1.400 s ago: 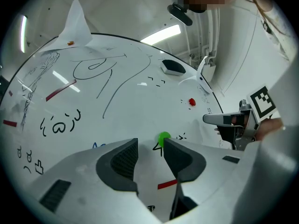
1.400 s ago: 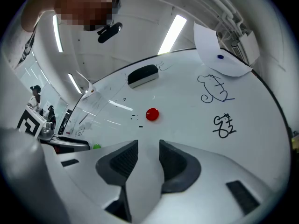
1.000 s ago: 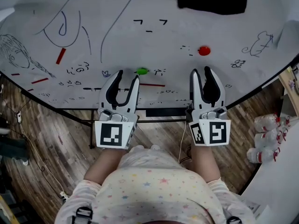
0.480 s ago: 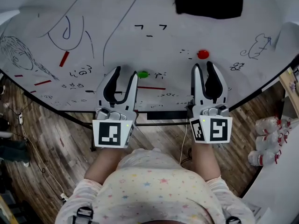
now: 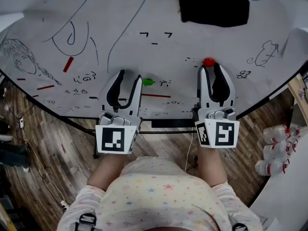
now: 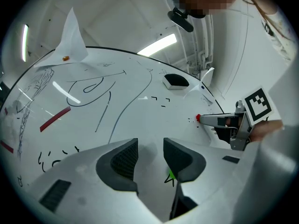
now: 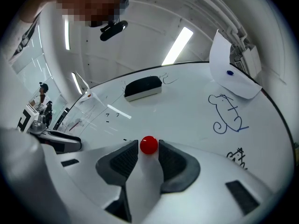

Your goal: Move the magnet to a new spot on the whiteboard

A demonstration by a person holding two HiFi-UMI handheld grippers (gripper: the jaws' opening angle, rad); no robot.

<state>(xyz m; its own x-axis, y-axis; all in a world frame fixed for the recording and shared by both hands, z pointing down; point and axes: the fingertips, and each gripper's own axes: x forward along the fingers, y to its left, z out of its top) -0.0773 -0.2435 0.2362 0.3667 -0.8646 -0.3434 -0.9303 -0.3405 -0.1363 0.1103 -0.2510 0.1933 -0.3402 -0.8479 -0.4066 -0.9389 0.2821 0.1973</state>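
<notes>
The magnet (image 7: 149,145), a small glossy red dome, sat on the whiteboard (image 5: 159,13) right of centre. It lay between the tips of the right gripper (image 5: 209,69), whose jaws stood spread on either side; whether they touched it was unclear. The left gripper (image 6: 150,149) was spread too and empty, with a green magnet (image 5: 147,82) just right of its tips, half hidden in its own view. Pen scribbles covered the board, and a black eraser (image 5: 214,8) sat at the far side. Wood floor (image 5: 53,143) showed below.
</notes>
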